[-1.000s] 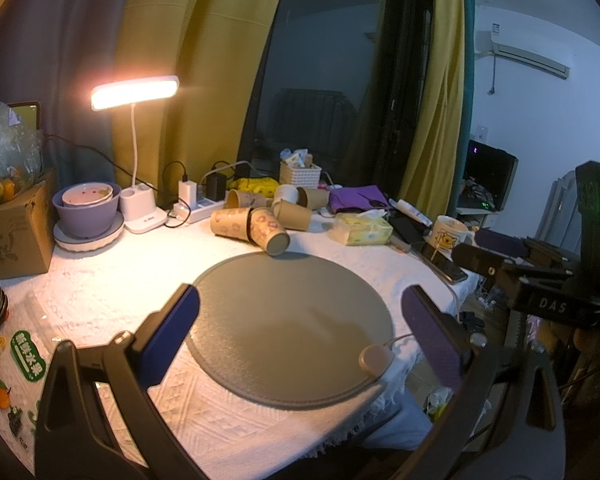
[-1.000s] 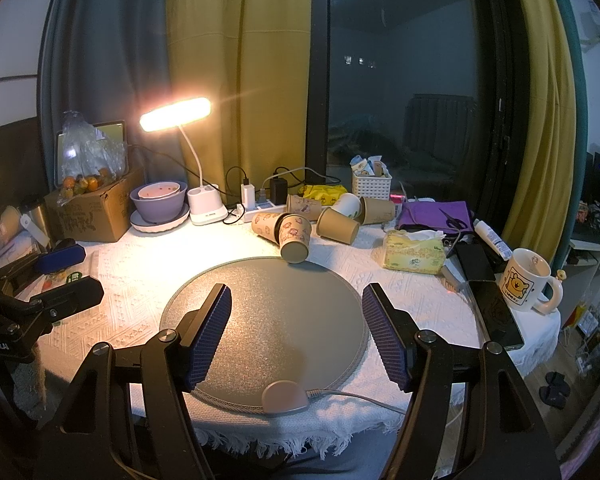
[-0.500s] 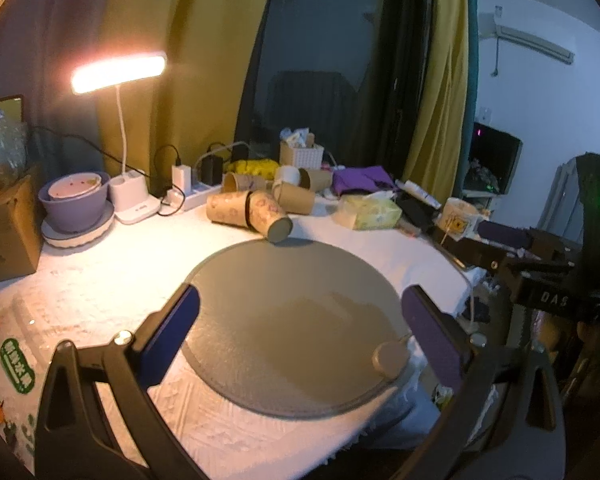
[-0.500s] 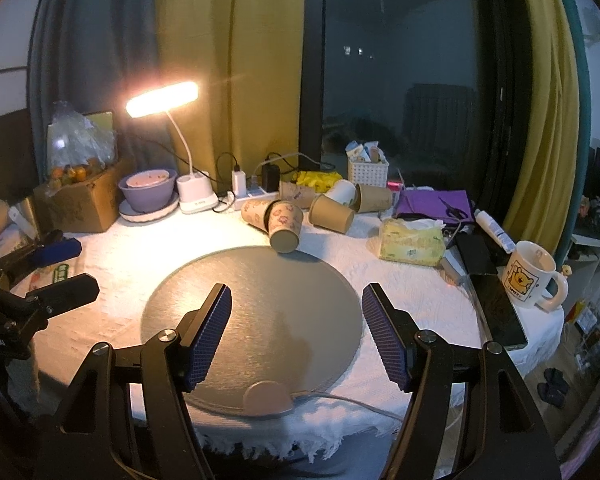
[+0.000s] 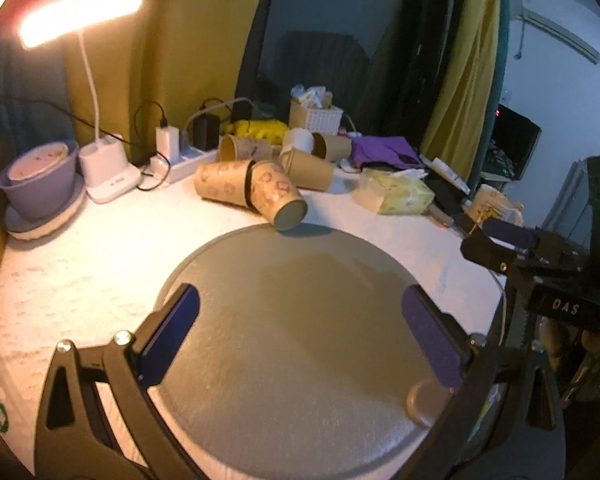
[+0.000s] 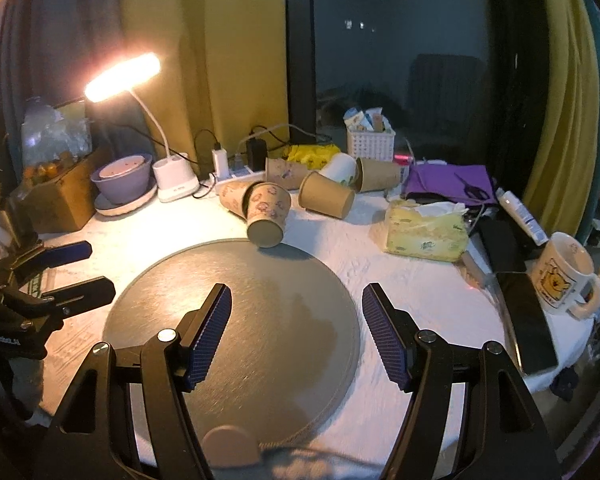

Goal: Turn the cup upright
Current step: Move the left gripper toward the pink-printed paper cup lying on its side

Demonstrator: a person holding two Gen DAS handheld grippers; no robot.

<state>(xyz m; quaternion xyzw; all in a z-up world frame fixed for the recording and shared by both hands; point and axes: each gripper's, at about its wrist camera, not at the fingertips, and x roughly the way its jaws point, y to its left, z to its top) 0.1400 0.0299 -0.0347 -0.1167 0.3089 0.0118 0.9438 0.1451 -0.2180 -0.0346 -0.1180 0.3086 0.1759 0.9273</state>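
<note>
Several paper cups lie on their sides behind a round grey mat (image 5: 300,340) (image 6: 236,320). The nearest one, a flower-print cup (image 5: 276,196) (image 6: 266,214), rests at the mat's far edge with its base toward me. A plain brown cup (image 6: 326,200) lies to its right. My left gripper (image 5: 300,328) is open and empty over the mat. My right gripper (image 6: 296,332) is open and empty over the mat, well short of the cups. Each gripper shows in the other's view, the right (image 5: 540,256) and the left (image 6: 48,280).
A lit desk lamp (image 6: 122,76), a purple bowl (image 6: 122,178), a power strip (image 5: 180,160), a tissue pack (image 6: 426,232), a phone (image 6: 528,320) and a bear mug (image 6: 564,280) crowd the white tablecloth. A cardboard box (image 6: 56,200) stands at the left.
Both grippers have moved forward over the mat toward the cups. Their jaws stay open and empty. The cups have not moved.
</note>
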